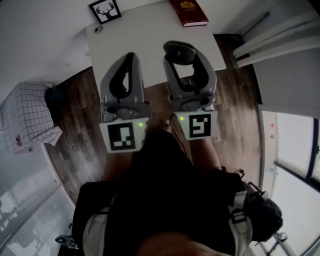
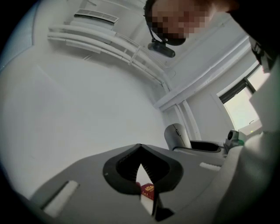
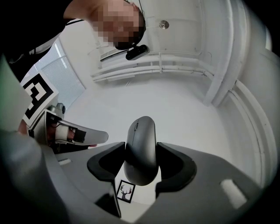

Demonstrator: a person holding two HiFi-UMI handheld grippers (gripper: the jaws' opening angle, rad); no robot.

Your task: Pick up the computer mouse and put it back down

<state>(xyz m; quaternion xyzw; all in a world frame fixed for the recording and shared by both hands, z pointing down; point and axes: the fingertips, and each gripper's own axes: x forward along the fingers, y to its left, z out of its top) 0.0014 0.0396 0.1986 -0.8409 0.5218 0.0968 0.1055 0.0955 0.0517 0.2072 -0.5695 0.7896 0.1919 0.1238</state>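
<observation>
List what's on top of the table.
A red book, a framed deer picture, a small round object. The left gripper and the right gripper, holding the mouse, cover the table's near part.

Red book (image 1: pixel 189 12), far end beyond the head view's top edge; elsewhere mostly behind the left claw (image 2: pixel 140 151)

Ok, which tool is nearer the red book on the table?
Right. The right tool, gripping the mouse, is just short of the book; the left tool is farther left.

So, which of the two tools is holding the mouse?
The right tool: the dark mouse is clamped between its jaws. The left tool is shut on nothing.
</observation>
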